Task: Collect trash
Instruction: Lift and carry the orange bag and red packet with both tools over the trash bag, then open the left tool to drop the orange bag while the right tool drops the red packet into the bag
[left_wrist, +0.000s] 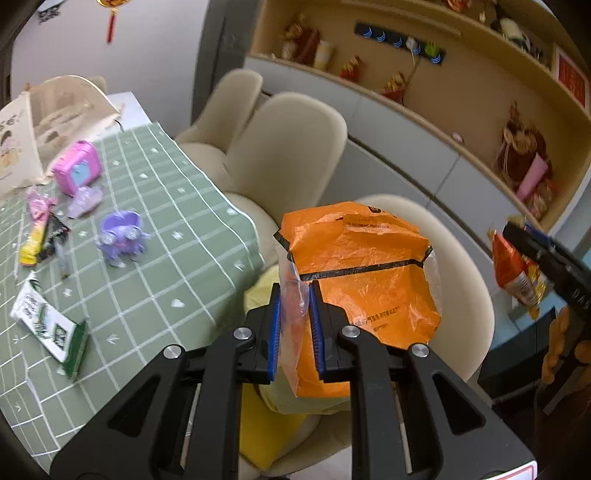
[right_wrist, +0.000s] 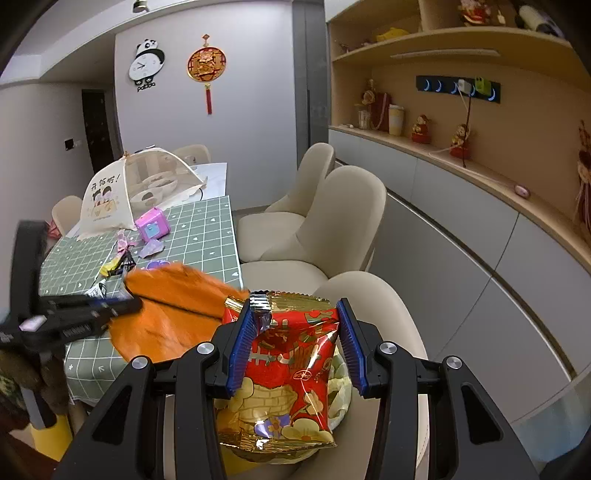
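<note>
An orange plastic bag (left_wrist: 354, 273), crinkled and crossed by a black stripe, hangs at the centre of the left wrist view over a cream chair seat, a clear flap at its left edge. A red-and-gold foil snack packet (right_wrist: 291, 365), creased, fills the lower centre of the right wrist view, upright.

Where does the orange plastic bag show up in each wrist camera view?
Left wrist: orange plastic bag sits center, its clear edge pinched in the left gripper, above a beige chair.
Right wrist: the bag lies left of center, behind the red snack packet.
Shared landmark: the green checked tablecloth.
</note>
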